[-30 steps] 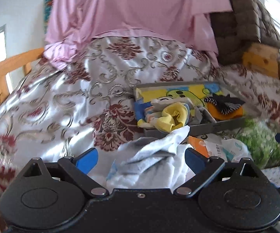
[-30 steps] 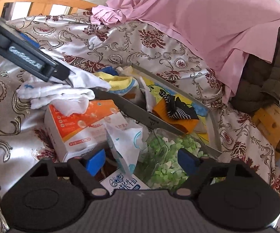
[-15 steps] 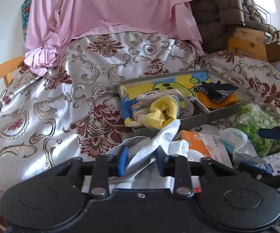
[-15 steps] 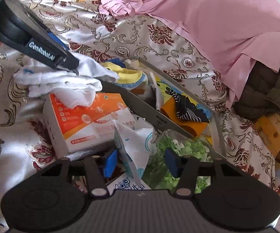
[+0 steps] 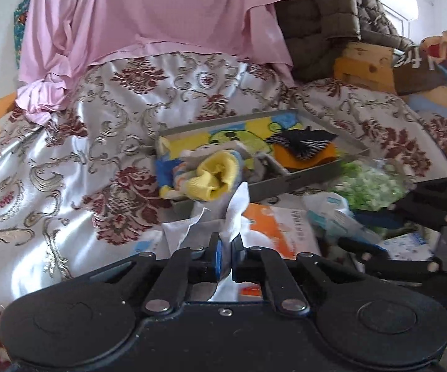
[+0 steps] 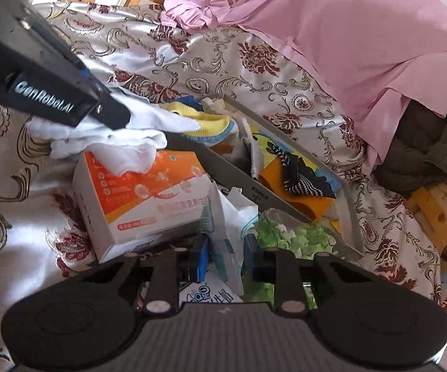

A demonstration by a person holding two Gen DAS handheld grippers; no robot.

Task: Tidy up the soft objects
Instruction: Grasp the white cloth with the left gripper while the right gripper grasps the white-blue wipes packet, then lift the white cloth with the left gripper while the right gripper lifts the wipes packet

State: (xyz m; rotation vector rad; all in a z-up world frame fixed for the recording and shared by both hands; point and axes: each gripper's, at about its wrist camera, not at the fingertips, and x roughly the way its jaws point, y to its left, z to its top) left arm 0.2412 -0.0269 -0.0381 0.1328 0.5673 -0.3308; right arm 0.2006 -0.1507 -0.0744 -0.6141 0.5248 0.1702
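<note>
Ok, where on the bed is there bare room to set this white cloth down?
Bare bedspread lies left of the grey tray, up to the pink sheet. The tray's middle, between the yellow sock and the orange pad, is partly free. Crowded: in front of the tray, the orange box, white packet and green bag sit packed together.

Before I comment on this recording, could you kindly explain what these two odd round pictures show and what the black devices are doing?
Each picture comes from a fisheye camera on a hand-held two-finger gripper, looking along its fingers. The left gripper has pinched a white cloth lying on an orange tissue box. The right gripper is closing around a white-and-blue plastic packet. All this lies on a floral bedspread, beside a grey tray holding yellow socks and a striped dark cloth. A bag of green bits sits nearby.
</note>
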